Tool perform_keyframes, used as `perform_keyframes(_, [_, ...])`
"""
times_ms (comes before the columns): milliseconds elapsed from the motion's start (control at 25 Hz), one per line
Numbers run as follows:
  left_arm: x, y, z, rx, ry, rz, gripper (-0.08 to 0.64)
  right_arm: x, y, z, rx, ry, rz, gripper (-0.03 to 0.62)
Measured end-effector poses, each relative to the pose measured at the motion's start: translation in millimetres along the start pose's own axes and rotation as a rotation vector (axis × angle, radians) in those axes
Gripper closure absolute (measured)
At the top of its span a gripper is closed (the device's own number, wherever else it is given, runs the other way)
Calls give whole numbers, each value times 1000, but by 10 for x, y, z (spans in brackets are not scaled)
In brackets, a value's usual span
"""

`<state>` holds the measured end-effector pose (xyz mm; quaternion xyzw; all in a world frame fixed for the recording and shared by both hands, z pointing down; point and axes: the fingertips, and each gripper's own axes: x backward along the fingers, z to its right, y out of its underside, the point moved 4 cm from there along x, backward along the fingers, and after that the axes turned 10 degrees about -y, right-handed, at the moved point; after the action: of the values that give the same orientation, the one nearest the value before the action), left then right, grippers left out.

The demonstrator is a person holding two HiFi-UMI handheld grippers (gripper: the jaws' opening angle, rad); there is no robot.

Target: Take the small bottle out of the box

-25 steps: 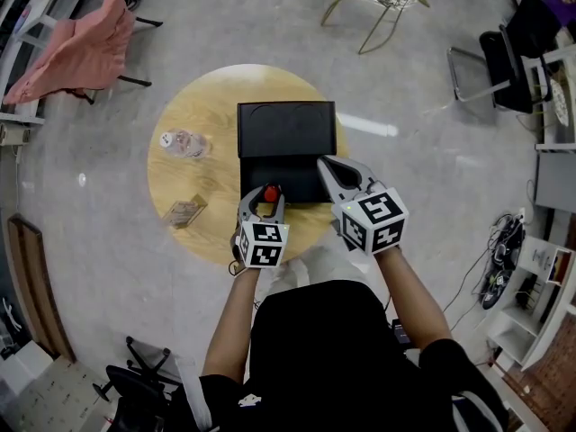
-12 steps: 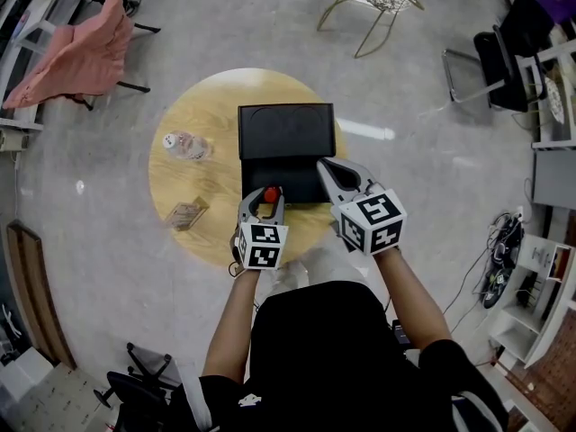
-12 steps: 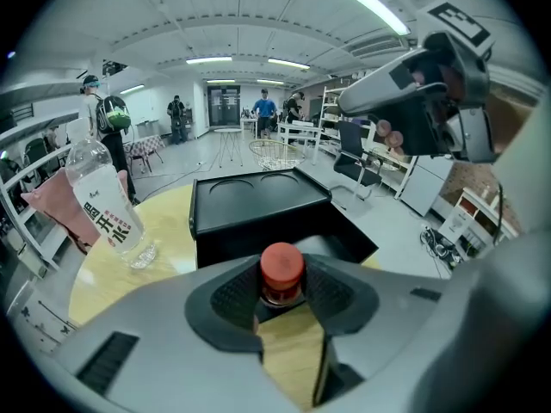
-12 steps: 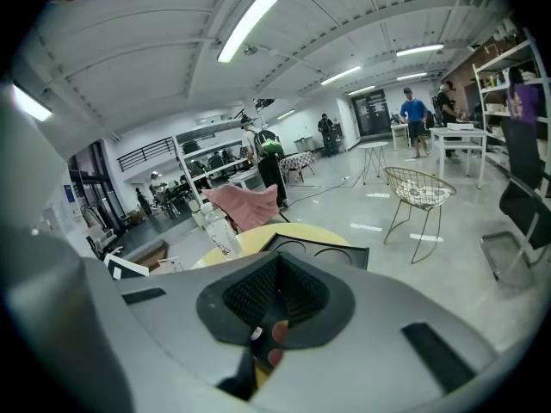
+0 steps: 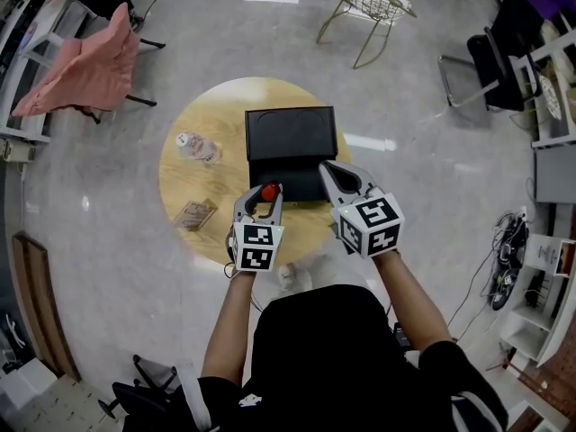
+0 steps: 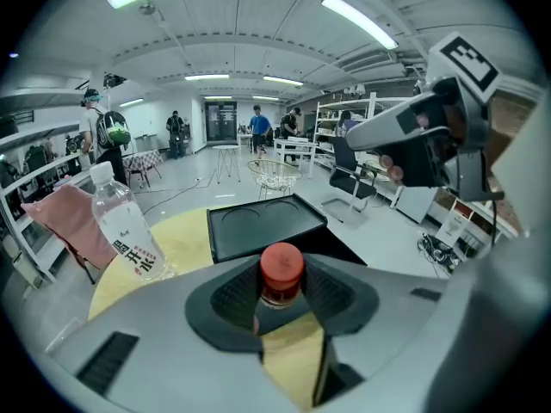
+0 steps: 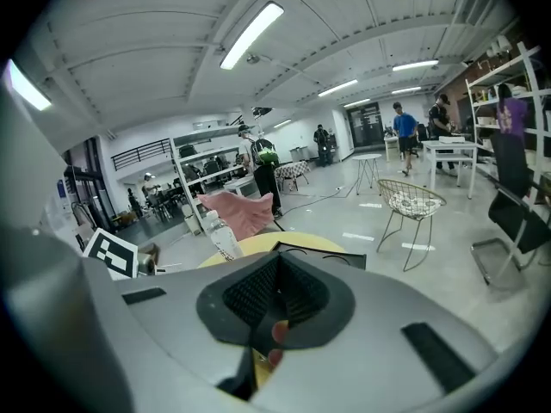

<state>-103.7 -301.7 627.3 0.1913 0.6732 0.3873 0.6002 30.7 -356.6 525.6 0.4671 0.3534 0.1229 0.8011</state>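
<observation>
The small bottle (image 5: 269, 192), with a red cap and dark contents, stands upright between the pads of my left gripper (image 5: 264, 193). The jaws have just been closing and now press on its neck, as the left gripper view shows: bottle (image 6: 281, 275), gripper (image 6: 281, 298). It hangs over the near left corner of the open black box (image 5: 286, 176), whose lid (image 5: 290, 131) lies flat behind. My right gripper (image 5: 329, 170) is over the box's near right corner, jaws together with nothing in them; in its own view (image 7: 277, 272) the pads meet.
The box sits on a round wooden table (image 5: 196, 180). A clear water bottle (image 5: 197, 146) lies at the table's left, and a small packet (image 5: 194, 213) lies near its front left edge. A chair with pink cloth (image 5: 85, 70) and a wire chair (image 5: 371, 0) stand on the floor beyond.
My left gripper has risen with the small bottle in it, lifting it clear of the box's front edge. The right gripper has shifted only slightly.
</observation>
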Motion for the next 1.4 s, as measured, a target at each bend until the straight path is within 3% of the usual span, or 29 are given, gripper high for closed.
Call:
perform_keyframes(800, [1318, -618, -59, -15, 12, 267, 411, 662, -36, -856, 78, 53, 126, 591])
perform_keyframes(1400, [2467, -737, -60, -10, 31, 452, 411, 1118, -63, -1692, 154, 79, 225, 591])
